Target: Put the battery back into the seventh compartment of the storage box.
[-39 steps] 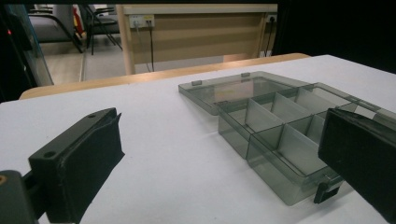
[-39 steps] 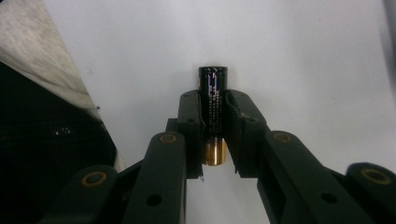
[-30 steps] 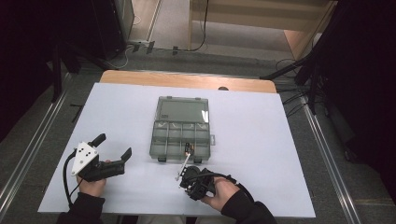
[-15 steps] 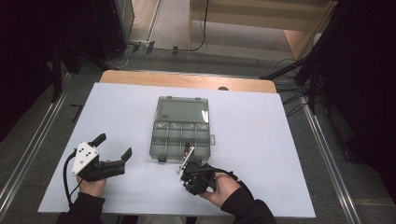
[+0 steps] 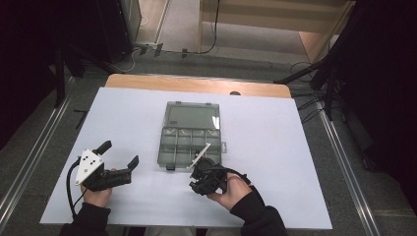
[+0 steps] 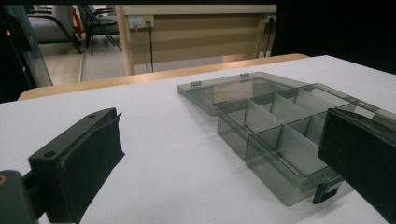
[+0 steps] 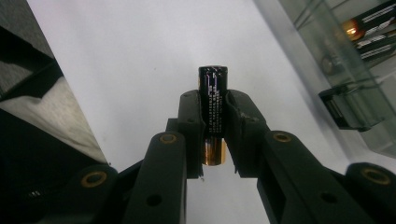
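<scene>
Battery [image 7: 213,116], black with a copper-coloured end, sits clamped between the jaws of the right gripper [image 7: 214,122], above the white table [image 5: 275,142] just in front of the organiser box [image 5: 189,142]. The box is smoky transparent plastic, divided into compartments, lid folded back flat. Left gripper [image 5: 118,160] rests on the table to the left of the box, jaws spread wide with nothing between them.
</scene>
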The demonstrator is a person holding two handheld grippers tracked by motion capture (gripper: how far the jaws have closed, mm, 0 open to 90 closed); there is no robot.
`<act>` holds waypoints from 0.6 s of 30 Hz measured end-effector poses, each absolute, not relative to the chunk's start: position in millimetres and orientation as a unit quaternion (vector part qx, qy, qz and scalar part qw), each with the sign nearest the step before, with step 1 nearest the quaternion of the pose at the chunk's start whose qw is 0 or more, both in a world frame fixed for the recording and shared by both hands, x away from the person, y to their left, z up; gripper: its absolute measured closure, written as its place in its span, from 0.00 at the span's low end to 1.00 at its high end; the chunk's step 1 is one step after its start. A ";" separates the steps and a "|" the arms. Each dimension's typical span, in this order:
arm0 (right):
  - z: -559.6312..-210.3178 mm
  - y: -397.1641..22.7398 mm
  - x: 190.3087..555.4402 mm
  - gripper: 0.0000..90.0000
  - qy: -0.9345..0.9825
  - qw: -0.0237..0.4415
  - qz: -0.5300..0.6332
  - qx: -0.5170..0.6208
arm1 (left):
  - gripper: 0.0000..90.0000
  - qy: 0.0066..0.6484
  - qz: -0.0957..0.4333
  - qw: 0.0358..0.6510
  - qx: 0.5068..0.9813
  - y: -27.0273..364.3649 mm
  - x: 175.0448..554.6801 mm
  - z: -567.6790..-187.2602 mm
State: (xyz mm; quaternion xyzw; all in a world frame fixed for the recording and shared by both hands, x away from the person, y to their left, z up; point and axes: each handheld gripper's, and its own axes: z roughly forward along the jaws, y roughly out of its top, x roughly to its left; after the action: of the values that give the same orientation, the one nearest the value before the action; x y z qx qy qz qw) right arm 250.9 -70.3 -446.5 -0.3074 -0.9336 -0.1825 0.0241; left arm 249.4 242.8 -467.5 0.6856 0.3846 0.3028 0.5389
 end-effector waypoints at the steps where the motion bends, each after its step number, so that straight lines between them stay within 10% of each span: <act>1: -445.8 -71.2 251.9 0.87 -0.932 0.027 -0.187 -0.310 | 0.00 0.385 0.302 0.539 0.685 242.7 249.5 -467.6; 18: -434.1 -87.1 264.0 0.87 -0.891 0.000 -0.276 -0.360 | 0.00 0.384 0.302 0.539 0.686 242.7 249.5 -467.7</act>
State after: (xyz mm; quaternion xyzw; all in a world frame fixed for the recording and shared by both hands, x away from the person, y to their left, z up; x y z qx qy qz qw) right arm 264.0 -87.1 -434.1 -0.3596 -0.8912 -0.2765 0.0002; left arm 249.5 242.7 -467.7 0.6861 0.3843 0.3020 0.5388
